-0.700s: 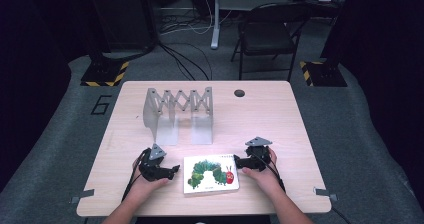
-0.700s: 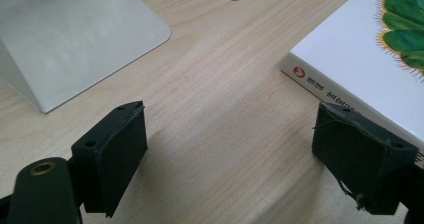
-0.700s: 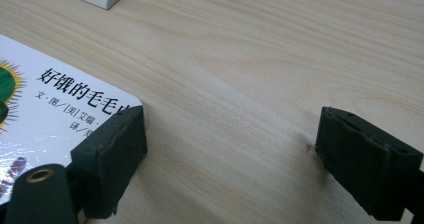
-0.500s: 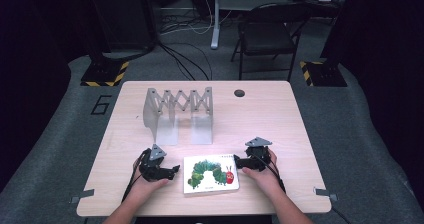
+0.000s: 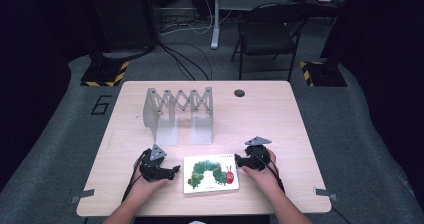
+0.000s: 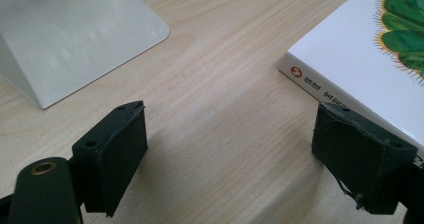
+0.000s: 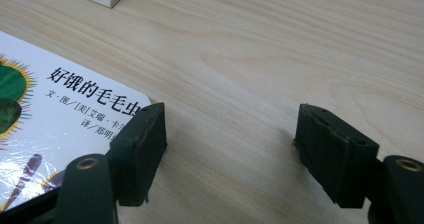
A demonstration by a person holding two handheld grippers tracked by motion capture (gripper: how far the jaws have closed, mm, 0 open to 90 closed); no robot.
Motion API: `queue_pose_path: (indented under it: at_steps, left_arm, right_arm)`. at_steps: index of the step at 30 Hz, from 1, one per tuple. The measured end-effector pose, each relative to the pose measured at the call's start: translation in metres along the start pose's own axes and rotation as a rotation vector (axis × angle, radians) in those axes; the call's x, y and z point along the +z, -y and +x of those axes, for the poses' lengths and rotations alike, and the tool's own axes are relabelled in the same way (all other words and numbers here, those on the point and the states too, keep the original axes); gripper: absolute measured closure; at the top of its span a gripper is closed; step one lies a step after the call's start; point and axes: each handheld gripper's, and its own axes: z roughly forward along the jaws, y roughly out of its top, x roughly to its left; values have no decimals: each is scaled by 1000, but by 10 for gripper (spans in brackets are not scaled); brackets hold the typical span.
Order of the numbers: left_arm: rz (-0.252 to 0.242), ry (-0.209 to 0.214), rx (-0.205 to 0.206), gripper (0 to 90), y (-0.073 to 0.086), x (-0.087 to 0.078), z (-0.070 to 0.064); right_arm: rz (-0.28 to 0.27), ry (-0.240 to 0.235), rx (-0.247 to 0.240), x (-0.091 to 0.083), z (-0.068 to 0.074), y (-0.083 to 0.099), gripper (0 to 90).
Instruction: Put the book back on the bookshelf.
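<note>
A white picture book [image 5: 210,173] with a green caterpillar on its cover lies flat near the table's front edge. My left gripper [image 5: 165,171] rests on the table just left of the book, open; in the left gripper view its right pad [image 6: 362,164] sits by the book's spine [image 6: 350,84]. My right gripper [image 5: 245,160] is at the book's right upper corner, open. Its left pad [image 7: 142,151] stands over the corner of the book [image 7: 65,119]; the right pad [image 7: 335,151] is above bare wood.
A grey expandable metal rack [image 5: 178,114] stands upright behind the book, its base plate [image 6: 75,34] close ahead of the left gripper. A small round hole [image 5: 239,92] marks the far table. A black chair [image 5: 267,34] stands beyond the table.
</note>
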Motion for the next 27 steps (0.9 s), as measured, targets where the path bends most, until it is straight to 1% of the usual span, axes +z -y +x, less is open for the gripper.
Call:
queue_pose_path:
  at_steps: [1,2,3,4,5,6,8,9,10,11,12,13,14,15,16,17,18,19,20,21,23,24,26,27]
  left_arm:
    - [15,13,7,146,0,-1,1]
    - [8,10,9,158,0,-2,1]
    - [12,11,4,174,-1,-3,1]
    - [5,24,-5,195,0,-3,1]
    - [2,26,-18,212,-1,-4,1]
    - [10,38,-19,232,-1,-5,2]
    - [19,47,-24,260,-1,-6,1]
    - [15,33,-15,269,-1,-7,0]
    - [13,43,-14,287,-1,-7,-1]
    - [19,45,-8,302,-1,-8,-1]
    - [30,53,-2,310,-2,-9,-2]
    - [17,41,-3,311,-1,-8,-4]
    - [23,41,4,312,-1,-9,-4]
    - [34,38,8,315,-1,-10,-5]
    - [28,49,1,317,-1,-11,-6]
    - [32,49,-2,317,-2,-12,-7]
    - [34,60,3,317,-2,-14,-8]
    - [20,58,-1,317,-2,-14,-11]
    - [21,64,0,320,-2,-16,-12]
    - [25,67,7,325,-3,-18,-14]
    - [26,80,2,325,-4,-21,-17]
    - [17,74,0,325,-4,-21,-20]
    - [15,84,9,325,-4,-23,-23]
    - [23,86,16,325,-4,-23,-24]
  right_arm:
    - [11,-5,12,-1,1,-1,301]
    - [21,-6,7,-1,0,-2,310]
    - [31,0,11,-1,0,-3,313]
    - [35,0,9,-1,0,-4,317]
    - [39,0,10,-1,1,-4,325]
    - [45,-5,2,-2,1,-5,340]
    - [60,-25,1,-4,2,-6,375]
    - [65,-26,-5,-3,2,-7,382]
    - [68,-34,-3,-3,3,-8,390]
    - [78,-32,-3,-2,3,-10,399]
    - [75,-48,1,-2,3,-10,404]
    - [83,-53,12,-3,3,-11,407]
    - [90,-61,8,-3,2,-12,413]
    - [88,-66,17,-4,3,-12,416]
    - [93,-72,20,-6,4,-13,418]
    - [85,-65,14,-6,4,-14,418]
    - [85,-60,7,-7,4,-15,418]
    - [83,-60,6,-8,3,-15,418]
    - [78,-68,3,-9,3,-16,418]
    - [79,-70,13,-11,3,-17,420]
    - [73,-84,15,-12,2,-18,421]
    - [74,-85,15,-12,3,-18,421]
    - [75,-90,12,-11,5,-19,419]
    - [72,-93,-1,-10,6,-19,419]
